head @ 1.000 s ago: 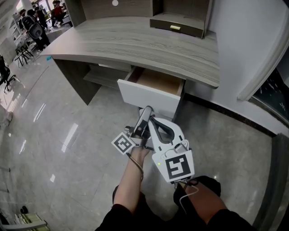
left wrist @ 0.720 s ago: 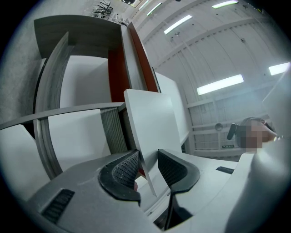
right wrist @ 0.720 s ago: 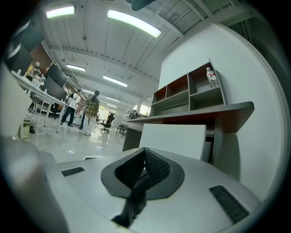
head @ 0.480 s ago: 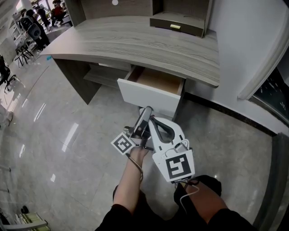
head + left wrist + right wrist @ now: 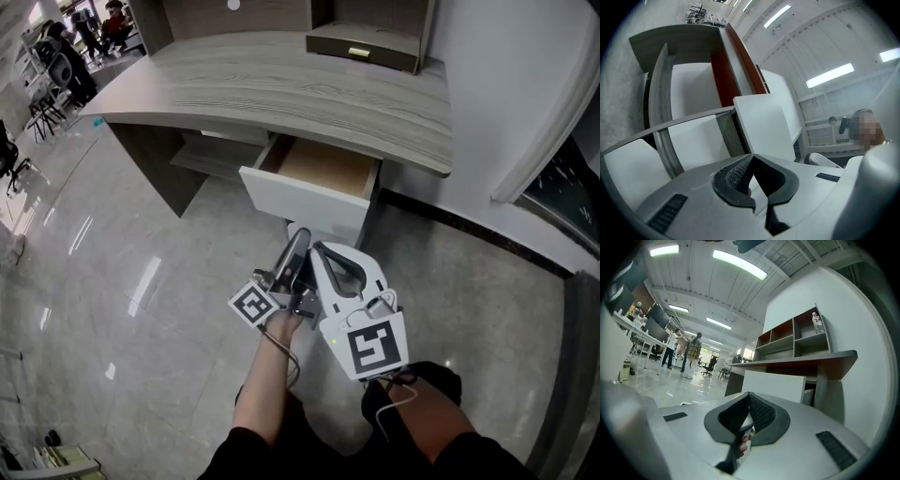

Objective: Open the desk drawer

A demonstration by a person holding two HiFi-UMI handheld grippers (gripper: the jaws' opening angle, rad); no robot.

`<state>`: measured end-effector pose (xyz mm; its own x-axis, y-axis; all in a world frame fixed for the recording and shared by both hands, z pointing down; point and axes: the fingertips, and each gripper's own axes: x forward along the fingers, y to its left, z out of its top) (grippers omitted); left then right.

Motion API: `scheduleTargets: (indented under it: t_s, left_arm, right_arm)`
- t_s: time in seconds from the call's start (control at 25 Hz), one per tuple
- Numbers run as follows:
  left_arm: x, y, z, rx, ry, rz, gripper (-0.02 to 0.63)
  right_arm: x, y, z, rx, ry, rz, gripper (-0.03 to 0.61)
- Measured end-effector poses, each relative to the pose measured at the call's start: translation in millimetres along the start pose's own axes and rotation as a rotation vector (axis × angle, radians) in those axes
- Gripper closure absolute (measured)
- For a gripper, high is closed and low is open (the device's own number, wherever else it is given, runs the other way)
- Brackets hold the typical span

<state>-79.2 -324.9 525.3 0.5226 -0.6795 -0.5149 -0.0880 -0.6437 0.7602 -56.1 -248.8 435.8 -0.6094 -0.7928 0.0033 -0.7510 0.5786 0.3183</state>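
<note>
Seen from above, the left gripper [image 5: 299,236] has just been closing its jaws, which now meet on nothing. It points toward the desk drawer [image 5: 302,199], which stands pulled out from under the desk [image 5: 281,89], just beyond the tips and apart from them. Close on the right, the right gripper [image 5: 319,251] is clenched and empty. The desktop hides the back of the drawer, and the bottom edge cuts off both forearms.

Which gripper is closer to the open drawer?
Left, it seems. The left gripper points its tip right in front of the drawer front; the right gripper is beside it, slightly farther back.
</note>
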Motion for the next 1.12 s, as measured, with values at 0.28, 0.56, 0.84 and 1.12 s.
scheduleTargets:
  t_s: [0.28, 0.56, 0.84, 1.12]
  left_arm:
    - [-24, 5, -7, 0.056, 0.056, 0.049, 0.611]
    - [-40, 7, -30, 0.151, 0.169, 0.095, 0.611]
    - [-37, 0, -69, 0.310, 0.367, 0.109, 0.611]
    - [-29, -10, -92, 0.317, 0.410, 0.092, 0.611]
  right_arm:
    - [-24, -29, 22, 0.009, -0.103, -0.099, 0.572]
    - [-34, -80, 27, 0.030, -0.082, -0.035, 0.428]
    - [-17, -79, 32, -0.206, 0.203, 0.202, 0.423]
    - [0, -78, 8, -0.369, 0.579, 0.388, 0.425]
